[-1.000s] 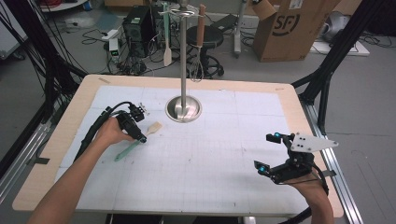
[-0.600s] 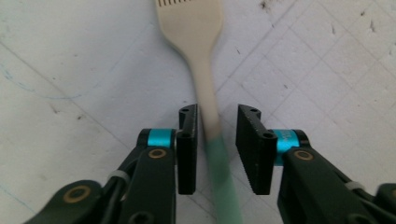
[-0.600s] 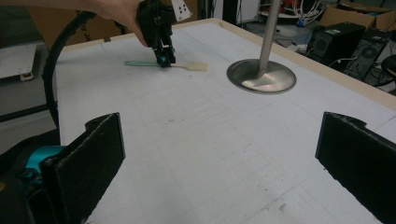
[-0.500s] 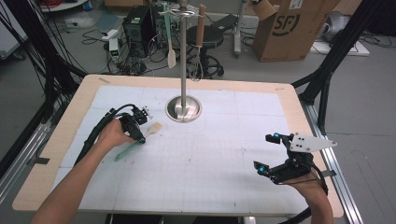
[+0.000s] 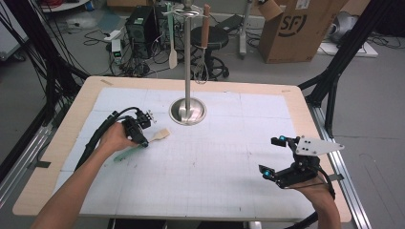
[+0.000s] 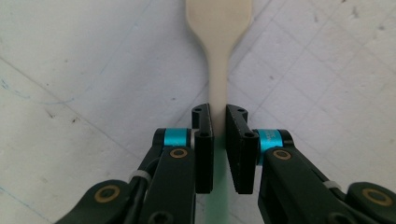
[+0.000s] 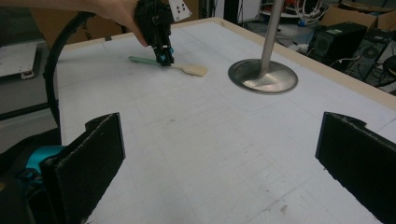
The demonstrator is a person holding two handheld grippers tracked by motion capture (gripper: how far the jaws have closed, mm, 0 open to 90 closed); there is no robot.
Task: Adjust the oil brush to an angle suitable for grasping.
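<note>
A spatula (image 5: 162, 135) with a cream head and a green handle lies flat on the white mat, left of centre. My left gripper (image 5: 142, 142) points down on it. In the left gripper view its jaws have just been closing and now press on both sides of the spatula's (image 6: 218, 56) narrow neck, so the left gripper (image 6: 218, 116) is shut on it. The right gripper view shows the same spatula (image 7: 194, 70) far off, under the left gripper (image 7: 163, 58). My right gripper (image 5: 271, 156) rests at the mat's right side, and its jaws (image 7: 219, 154) stand wide open with nothing between them.
A steel stand with a round base (image 5: 187, 112) rises at the back centre of the table (image 5: 57, 157). A pale spatula (image 5: 172, 52) and a whisk (image 5: 203, 62) hang from its top. A cardboard box (image 5: 296, 28) and cables lie on the floor beyond.
The left gripper's jaws have drawn in on the spatula where it lies. Both hands keep their places, and the spatula has not shifted.
</note>
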